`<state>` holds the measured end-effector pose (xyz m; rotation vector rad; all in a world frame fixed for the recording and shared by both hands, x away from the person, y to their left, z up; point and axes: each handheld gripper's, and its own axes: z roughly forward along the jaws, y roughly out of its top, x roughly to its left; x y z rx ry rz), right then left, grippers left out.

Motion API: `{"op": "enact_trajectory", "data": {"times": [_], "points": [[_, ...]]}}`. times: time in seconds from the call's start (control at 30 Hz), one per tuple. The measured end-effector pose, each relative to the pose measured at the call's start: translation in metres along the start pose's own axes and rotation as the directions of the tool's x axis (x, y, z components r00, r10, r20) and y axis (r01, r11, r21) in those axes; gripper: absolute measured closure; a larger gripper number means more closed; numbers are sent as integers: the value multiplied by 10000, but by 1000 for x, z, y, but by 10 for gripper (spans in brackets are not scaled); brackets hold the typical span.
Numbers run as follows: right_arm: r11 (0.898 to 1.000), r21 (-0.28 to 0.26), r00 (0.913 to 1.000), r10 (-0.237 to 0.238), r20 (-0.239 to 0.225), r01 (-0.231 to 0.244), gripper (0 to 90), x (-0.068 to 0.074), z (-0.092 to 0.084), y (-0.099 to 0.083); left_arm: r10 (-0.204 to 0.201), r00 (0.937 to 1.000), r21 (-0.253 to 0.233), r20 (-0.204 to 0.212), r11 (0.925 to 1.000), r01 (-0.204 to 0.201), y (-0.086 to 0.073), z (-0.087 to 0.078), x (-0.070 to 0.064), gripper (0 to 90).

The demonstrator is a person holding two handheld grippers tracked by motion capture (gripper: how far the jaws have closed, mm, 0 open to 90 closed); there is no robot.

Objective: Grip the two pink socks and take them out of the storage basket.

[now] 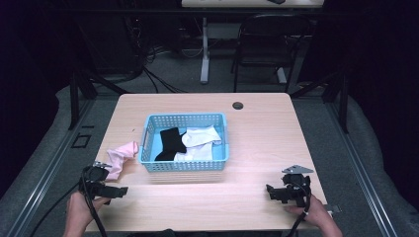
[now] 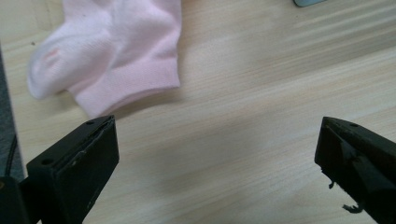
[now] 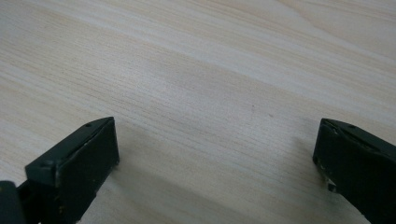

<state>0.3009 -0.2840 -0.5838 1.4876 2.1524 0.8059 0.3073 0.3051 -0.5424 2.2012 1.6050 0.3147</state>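
- Your left claw (image 1: 116, 190) stood wide open with nothing between its jaws, low over the worktop (image 1: 257, 143) at the front left of the basket (image 1: 185, 165).
- In the left gripper view the pink sock (image 2: 112, 51) lay flat on the wood just beyond the left claw's (image 2: 217, 154) jaws, clear of both.
- From above, that pink sock (image 1: 121, 157) sat crumpled just left of the basket, close to its left wall, with your left claw just in front of it.
- Your right claw (image 1: 272, 191) was also wide open and held nothing, well off to the front right of the basket.
- The right gripper view showed bare wood between the right claw's (image 3: 215, 154) jaws.
- Inside the basket lay a black sock (image 1: 170, 143) on the left and a white sock (image 1: 201, 140) on the right, touching each other.
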Motion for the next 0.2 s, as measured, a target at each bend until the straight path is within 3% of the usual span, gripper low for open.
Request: {"op": "enact_trajectory", "data": {"times": [0.2], "points": [[10000,-47,10000,32,-54,-32,0,0,1,0,44,10000,149,72,9999,-45,0,6,1,1]]}}
